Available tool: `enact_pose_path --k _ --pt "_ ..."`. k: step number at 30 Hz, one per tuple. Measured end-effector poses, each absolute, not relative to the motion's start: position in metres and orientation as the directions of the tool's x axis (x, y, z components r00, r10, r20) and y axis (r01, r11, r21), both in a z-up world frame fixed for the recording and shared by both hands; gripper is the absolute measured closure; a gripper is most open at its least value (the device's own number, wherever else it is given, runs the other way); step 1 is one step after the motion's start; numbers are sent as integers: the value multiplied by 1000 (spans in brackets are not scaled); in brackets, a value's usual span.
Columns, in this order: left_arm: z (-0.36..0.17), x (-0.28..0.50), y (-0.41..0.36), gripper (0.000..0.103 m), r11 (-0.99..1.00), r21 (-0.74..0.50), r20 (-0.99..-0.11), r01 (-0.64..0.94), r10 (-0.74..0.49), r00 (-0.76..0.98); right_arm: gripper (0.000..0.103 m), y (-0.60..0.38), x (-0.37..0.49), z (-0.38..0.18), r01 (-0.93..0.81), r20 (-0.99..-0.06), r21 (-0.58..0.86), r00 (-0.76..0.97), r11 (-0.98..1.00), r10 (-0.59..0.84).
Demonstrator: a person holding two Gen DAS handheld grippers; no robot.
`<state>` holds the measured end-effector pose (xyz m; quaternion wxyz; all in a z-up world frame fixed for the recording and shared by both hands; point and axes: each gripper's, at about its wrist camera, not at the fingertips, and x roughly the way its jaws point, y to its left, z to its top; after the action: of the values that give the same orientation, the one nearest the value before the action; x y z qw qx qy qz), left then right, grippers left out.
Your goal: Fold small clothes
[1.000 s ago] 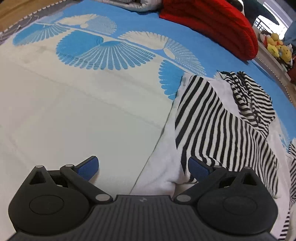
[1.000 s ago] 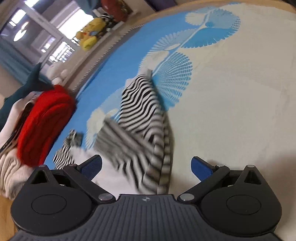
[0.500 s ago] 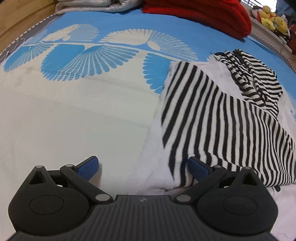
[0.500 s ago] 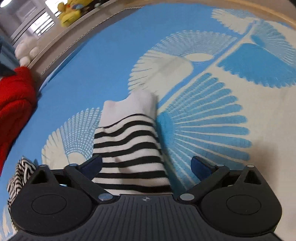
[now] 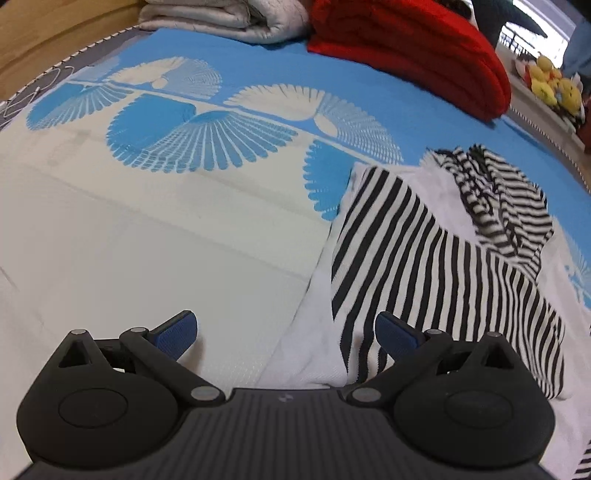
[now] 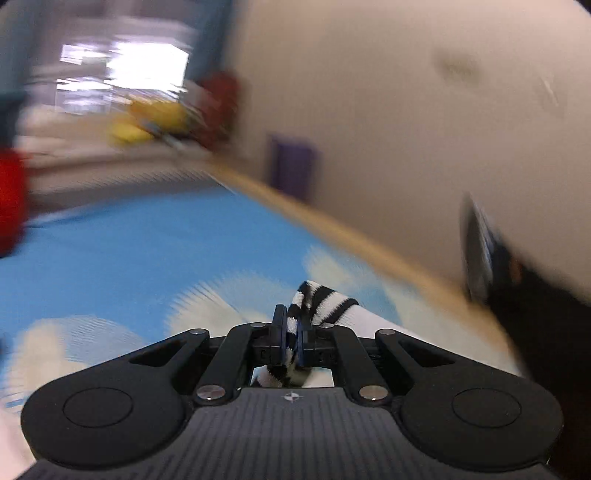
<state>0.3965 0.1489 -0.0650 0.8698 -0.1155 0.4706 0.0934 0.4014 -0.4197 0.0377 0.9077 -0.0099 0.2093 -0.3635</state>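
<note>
The left gripper [image 5: 286, 332] hangs low over the bed, its blue-padded fingers [image 5: 177, 332] spread wide with nothing between them. The right-hand pad sits over the near edge of the striped shirt [image 5: 424, 258], though I cannot tell if it touches the cloth. The shirt — black and white stripes with plain white parts — lies rumpled on the bedspread [image 5: 147, 240], from about 1 o'clock to 3 o'clock of that gripper, one striped panel spread fairly flat and a bunched, twisted piece heaped at its far end. The bedspread is cream near the gripper and turns bright blue farther off, with fan-shaped prints across the join.

At 12 o'clock, at the far edge of the bed, a folded red blanket [image 5: 413, 51] sits just beside a folded grey quilt [image 5: 221, 18]. Off at 2 o'clock, past the bed's edge, there is a yellow stuffed toy [image 5: 554, 88].

The right gripper [image 6: 291, 332] has its fingers pinched together on a fold of the striped cloth [image 6: 321, 299], which pokes up past the fingertips and also shows behind them, nearer the camera. That view is heavily smeared; beyond the pinched cloth only the blue bedspread, a wooden bed edge [image 6: 332, 229] and a pale wall [image 6: 388, 110] can be made out.
</note>
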Motion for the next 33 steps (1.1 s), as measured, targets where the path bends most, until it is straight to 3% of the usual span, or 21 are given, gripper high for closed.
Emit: enact_pose_path --k 2,4,5,6,7,8,10,17,20,22,33 --pt "-62 394 150 0 952 -123 -836 -279 52 546 98 -352 401 53 527 -295 -221 766 820 -572" --pt "-62 393 152 0 947 -138 -838 -291 45 544 91 -264 395 50 280 -281 -285 890 917 -359" --pt "-62 392 154 0 942 -146 -839 -301 43 542 72 -216 387 38 91 -333 -313 922 945 -199" --pt "-63 391 156 0 939 -152 -840 -309 42 541 35 -180 379 23 -89 -423 -320 905 943 -58" --pt "-63 391 157 0 937 -156 -842 -313 39 539 24 -146 367 5 -248 -526 -312 849 917 50" --pt "-62 391 158 0 937 -159 -842 -311 36 539 24 -121 350 -15 -343 -579 -311 808 886 109" --pt "-60 389 159 0 938 -155 -836 -309 42 547 24 -104 319 -44 -405 -598 -362 792 840 124" --pt "-62 389 142 0 967 -96 -834 -236 51 549 19 -186 266 -80 -168 -629 -271 776 948 -42" --pt "-65 387 133 0 976 -67 -840 -206 56 539 18 -220 252 -89 -54 -618 -194 782 979 -79" --pt "-66 383 126 0 984 -42 -842 -175 59 536 18 -233 254 -101 -17 -660 -134 747 991 -76" --pt "-68 300 116 0 998 51 -847 -44 67 528 18 -260 209 -89 -97 -698 -40 715 994 42"
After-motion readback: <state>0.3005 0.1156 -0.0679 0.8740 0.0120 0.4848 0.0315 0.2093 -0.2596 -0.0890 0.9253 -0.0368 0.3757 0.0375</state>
